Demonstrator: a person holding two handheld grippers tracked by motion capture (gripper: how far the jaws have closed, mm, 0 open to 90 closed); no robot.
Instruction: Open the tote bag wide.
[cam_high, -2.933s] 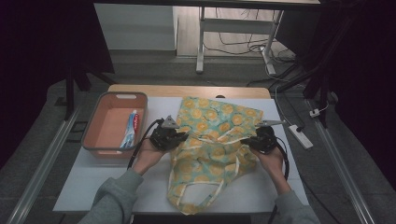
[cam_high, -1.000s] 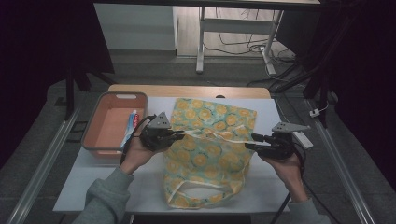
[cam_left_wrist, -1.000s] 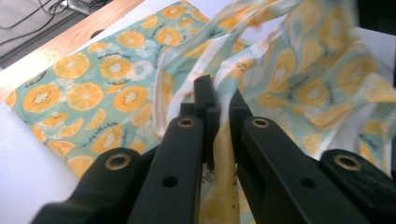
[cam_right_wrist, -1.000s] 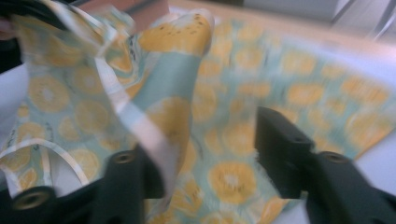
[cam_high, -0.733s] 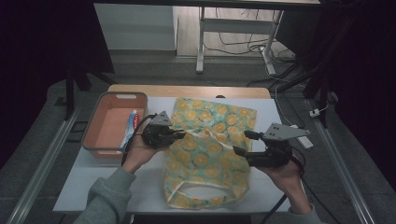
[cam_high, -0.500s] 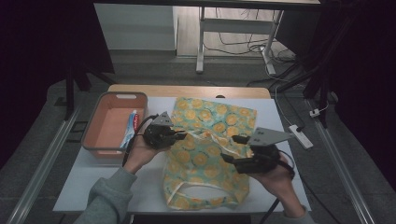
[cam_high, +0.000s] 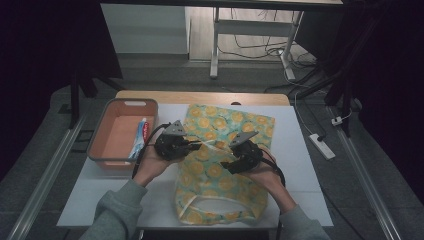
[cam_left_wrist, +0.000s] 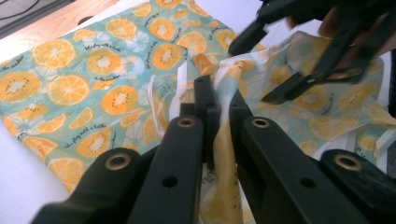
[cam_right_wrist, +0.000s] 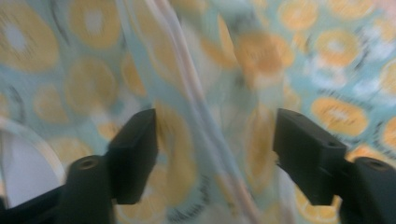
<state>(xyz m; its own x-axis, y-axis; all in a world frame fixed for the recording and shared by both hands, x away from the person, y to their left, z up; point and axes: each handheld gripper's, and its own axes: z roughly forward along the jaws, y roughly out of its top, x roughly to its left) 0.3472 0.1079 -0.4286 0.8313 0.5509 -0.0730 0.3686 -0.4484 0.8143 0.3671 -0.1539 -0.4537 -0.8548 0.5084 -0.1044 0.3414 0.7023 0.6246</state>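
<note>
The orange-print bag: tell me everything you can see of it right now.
The orange-print bag is thin, soft cloth, pale teal with orange-slice prints and small black lettering, trimmed with whitish edging and straps. It lies rumpled on the white table, right of the salmon bin, its far part flat, its near end showing a looped handle. The left gripper is shut on a raised fold of it; the right gripper hangs open just over the fabric.

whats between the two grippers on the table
A raised fold of the orange-print bag, pinched by the left gripper, with the open right gripper close beside it, in the high view.
</note>
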